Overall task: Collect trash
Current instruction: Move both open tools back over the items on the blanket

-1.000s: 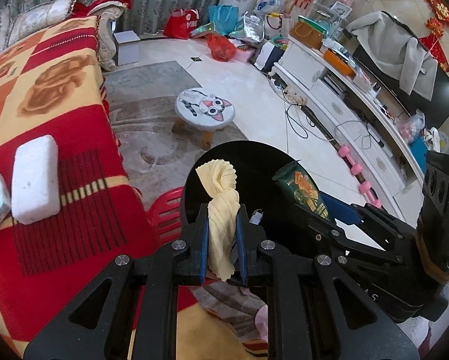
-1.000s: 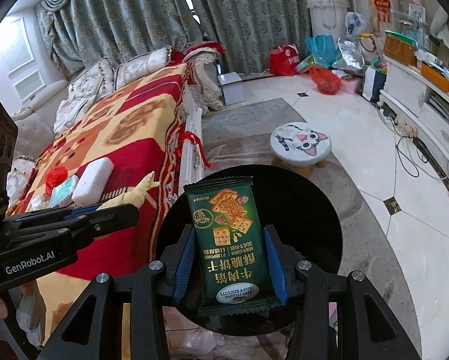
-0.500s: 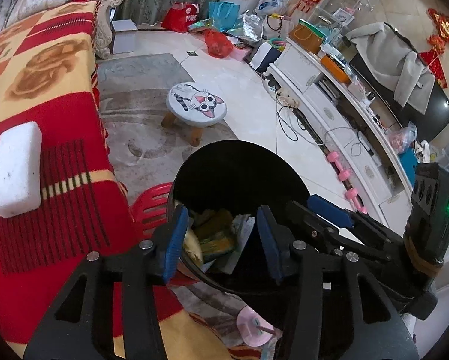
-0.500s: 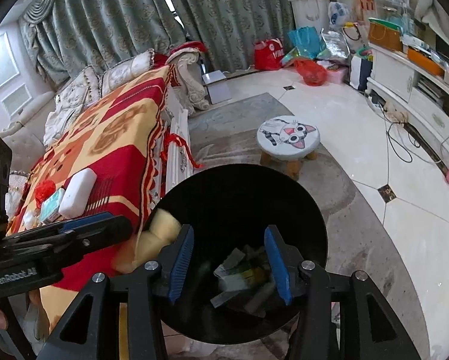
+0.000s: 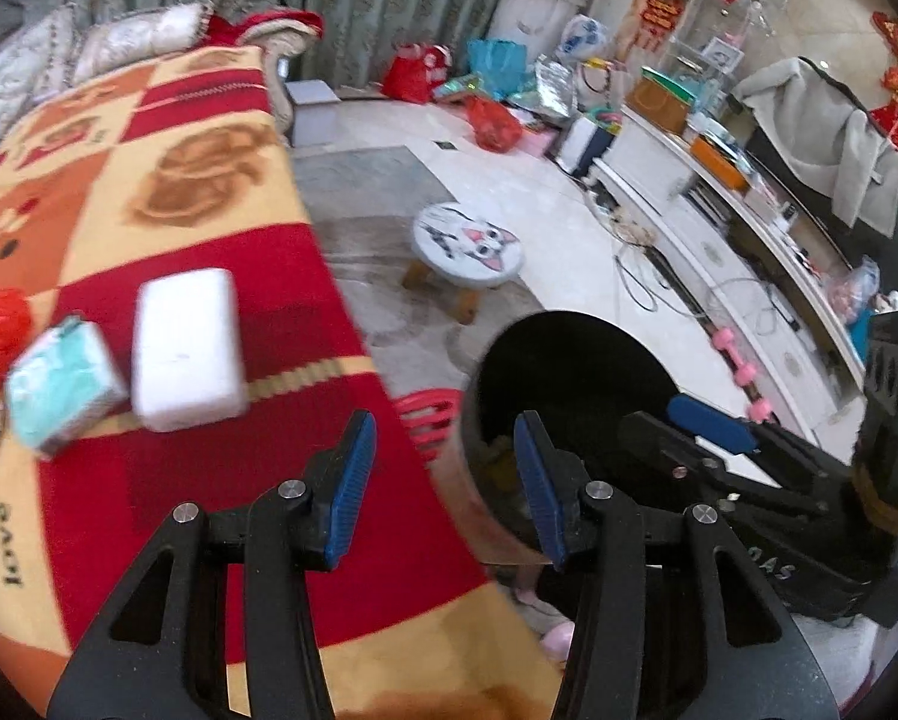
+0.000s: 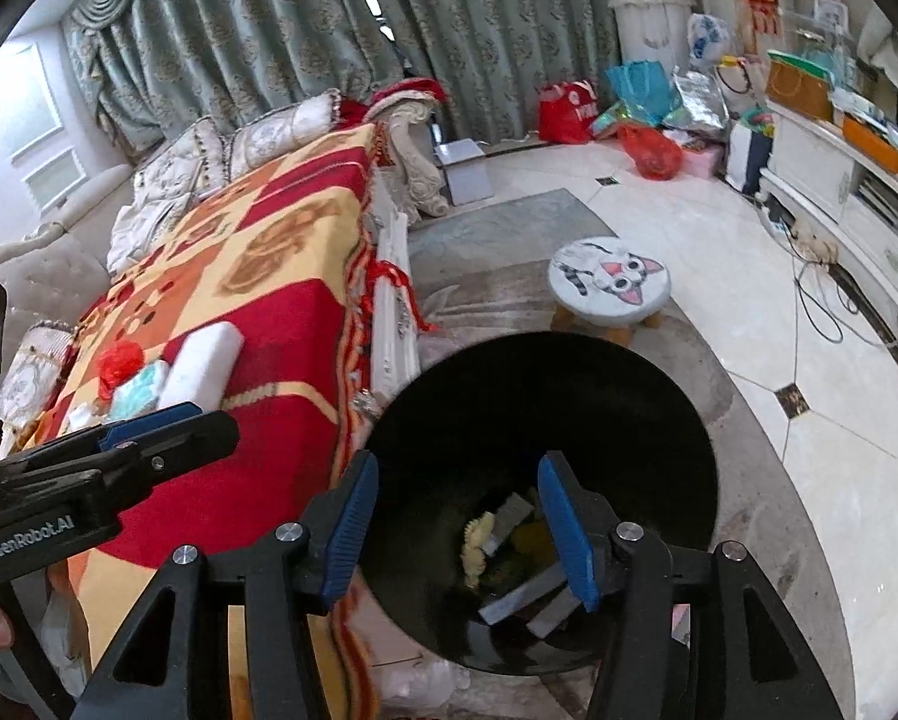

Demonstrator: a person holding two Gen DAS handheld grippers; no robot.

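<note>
Both empty, the left gripper [image 5: 443,483] parted and the right gripper [image 6: 458,525] opening above the bin [image 6: 659,372], a careless swing could tip it.

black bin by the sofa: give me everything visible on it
The black bin is round, open-topped and upright on the floor, right beside the blanket-covered sofa edge. Its inner wall looks smooth, dark and plastic-like. At the bottom lies loose trash: a pale yellow crinkled piece, grey flat wrappers, something green. The right gripper hangs above its mouth, jaws opening, nothing between them. The bin's outside is barely visible.
</note>
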